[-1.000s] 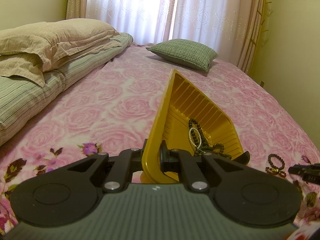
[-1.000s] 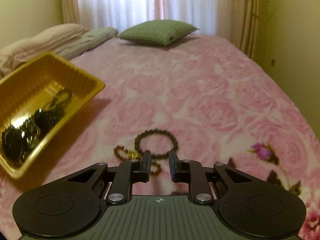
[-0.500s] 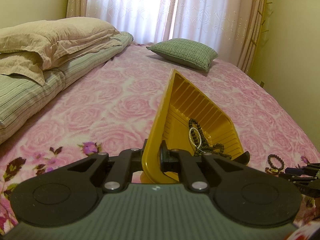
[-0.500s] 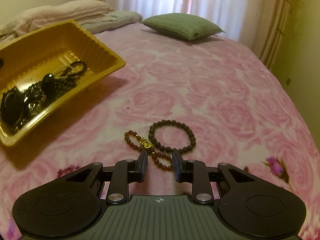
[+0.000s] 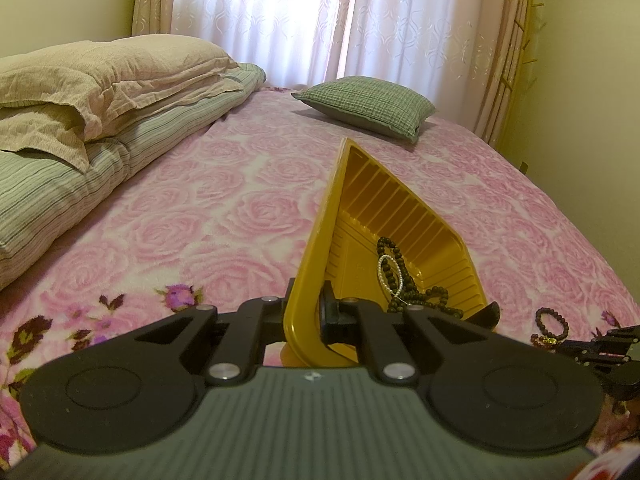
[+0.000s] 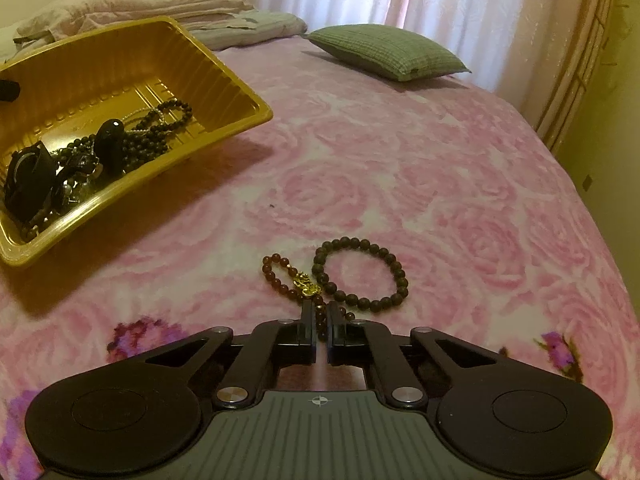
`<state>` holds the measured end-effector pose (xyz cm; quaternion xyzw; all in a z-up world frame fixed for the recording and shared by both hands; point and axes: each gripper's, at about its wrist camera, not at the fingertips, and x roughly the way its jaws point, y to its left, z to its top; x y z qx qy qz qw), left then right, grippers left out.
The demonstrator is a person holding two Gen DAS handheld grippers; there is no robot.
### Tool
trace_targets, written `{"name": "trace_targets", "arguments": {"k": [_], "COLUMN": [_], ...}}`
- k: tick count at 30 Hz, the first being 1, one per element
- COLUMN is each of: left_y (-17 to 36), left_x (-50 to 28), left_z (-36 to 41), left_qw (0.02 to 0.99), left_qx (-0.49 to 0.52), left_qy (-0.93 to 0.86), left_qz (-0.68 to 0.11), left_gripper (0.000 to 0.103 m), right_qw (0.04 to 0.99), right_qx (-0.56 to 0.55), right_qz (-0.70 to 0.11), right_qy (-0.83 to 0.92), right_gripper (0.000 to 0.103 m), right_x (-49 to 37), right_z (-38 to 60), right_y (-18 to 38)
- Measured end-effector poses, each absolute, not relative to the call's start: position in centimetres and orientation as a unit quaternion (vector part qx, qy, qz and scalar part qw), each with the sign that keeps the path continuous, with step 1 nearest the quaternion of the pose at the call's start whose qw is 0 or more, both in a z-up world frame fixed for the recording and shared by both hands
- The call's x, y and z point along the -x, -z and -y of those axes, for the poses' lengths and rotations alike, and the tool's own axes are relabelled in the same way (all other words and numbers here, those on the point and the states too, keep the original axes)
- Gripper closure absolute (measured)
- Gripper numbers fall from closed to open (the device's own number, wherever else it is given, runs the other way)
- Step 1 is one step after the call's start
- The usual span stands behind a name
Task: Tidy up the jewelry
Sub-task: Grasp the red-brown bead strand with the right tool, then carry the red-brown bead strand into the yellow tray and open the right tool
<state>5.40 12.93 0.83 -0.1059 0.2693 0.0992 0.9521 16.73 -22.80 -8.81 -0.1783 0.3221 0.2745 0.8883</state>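
Note:
My left gripper [image 5: 308, 312] is shut on the near rim of a yellow plastic tray [image 5: 400, 216], which tilts up off the bed. Dark bead strands and a small pearl loop [image 5: 394, 276] lie in it. On the pink rose bedspread lie a red-brown bead bracelet [image 6: 280, 272] with a gold charm [image 6: 306, 285] and a dark bead bracelet [image 6: 362, 276], touching each other. My right gripper [image 6: 319, 316] is closing its jaws on the near end of the red-brown bracelet, with beads pinched between the pads. The tray [image 6: 120, 52] sits to its left, with dark jewelry heaped inside.
A green checked cushion [image 6: 384, 50] lies far across the bed. Stacked pillows and a striped quilt [image 5: 100, 92] line the left side. Curtains [image 5: 320, 20] hang behind, and a yellow wall [image 5: 592, 100] runs along the right edge of the bed.
My right gripper rolled and sank toward the two bracelets, then narrowed its jaws onto the red-brown one. The left gripper and the tray kept still.

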Motion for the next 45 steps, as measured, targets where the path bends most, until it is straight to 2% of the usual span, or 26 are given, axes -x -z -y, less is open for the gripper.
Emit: {"name": "trace_targets", "arguments": {"k": [22,36,45], "left_y": [-0.9,-0.9,-1.0], "left_x": [-5.4,-5.4,-5.5], "left_z": [-12.9,-12.8,-12.7], "left_qw": [0.952,0.952,0.952], "left_qx": [0.106,0.106,0.108], "left_qy": [-0.099,-0.099,-0.099], "left_qz": [-0.269,-0.269,-0.269], "left_gripper": [0.096,0.096,0.096], "right_qw": [0.917,0.902,0.884], "right_qx": [0.119,0.091,0.087], "right_qz": [-0.237,-0.193,-0.186], "right_qy": [-0.298,-0.375,-0.420], "right_gripper": [0.099,0.099,0.099], "right_x": [-14.0,-12.9,-12.8], "right_z": [22.2,17.0,12.8], "right_y": [-0.2,-4.4,-5.0]}}
